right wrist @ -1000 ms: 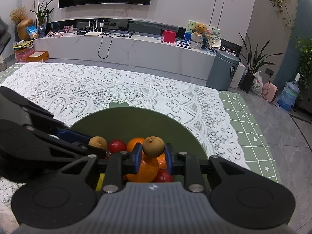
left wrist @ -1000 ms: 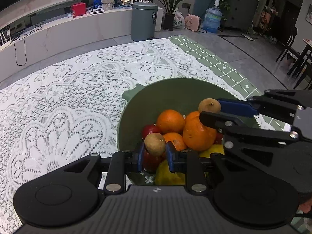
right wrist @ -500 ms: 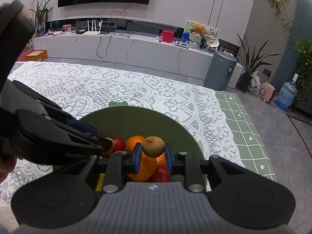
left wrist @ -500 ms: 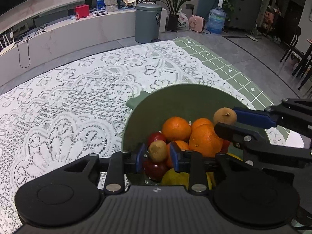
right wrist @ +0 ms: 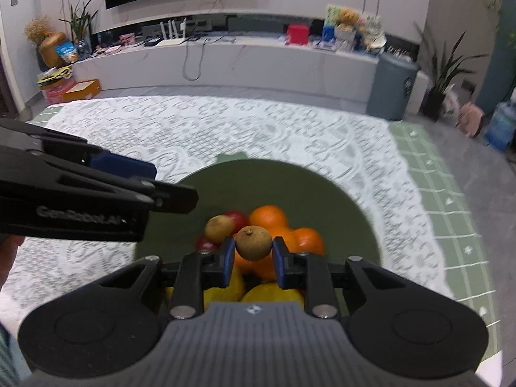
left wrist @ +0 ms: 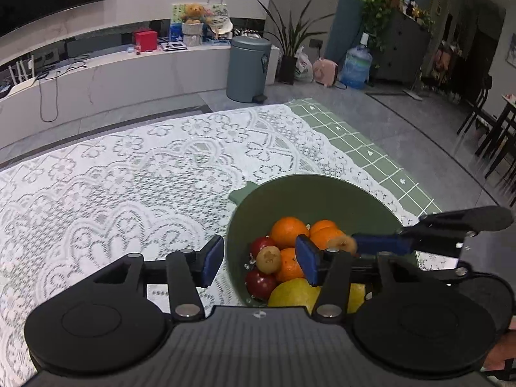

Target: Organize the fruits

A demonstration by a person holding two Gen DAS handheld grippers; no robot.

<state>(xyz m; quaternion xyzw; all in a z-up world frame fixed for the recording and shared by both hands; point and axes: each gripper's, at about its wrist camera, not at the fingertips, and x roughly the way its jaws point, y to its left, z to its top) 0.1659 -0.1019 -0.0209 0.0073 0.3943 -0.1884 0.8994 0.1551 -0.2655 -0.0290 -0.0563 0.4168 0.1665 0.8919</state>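
A green bowl (left wrist: pixel 309 193) on the lace cloth holds oranges (left wrist: pixel 288 231), red fruits (left wrist: pixel 260 282), yellow fruits (left wrist: pixel 292 293) and a small brown longan (left wrist: pixel 268 259). My left gripper (left wrist: pixel 259 262) is open and empty over the bowl's left rim; that longan lies loose on the pile between its pads. My right gripper (right wrist: pixel 253 259) is shut on a second brown longan (right wrist: pixel 253 243) and holds it above the pile. In the left wrist view the right gripper (left wrist: pixel 346 245) reaches in from the right with its longan (left wrist: pixel 342 243). The bowl (right wrist: pixel 338 200) also shows in the right wrist view.
The white lace cloth (left wrist: pixel 129 177) covers a green checked table (left wrist: pixel 364 148). The table's right edge drops to the floor. A grey bin (left wrist: pixel 248 67) and a low white shelf (left wrist: pixel 113 74) stand beyond the table.
My left gripper has opened and let its longan drop onto the pile, then shifted left. My right gripper still holds its longan and has moved over the fruit.
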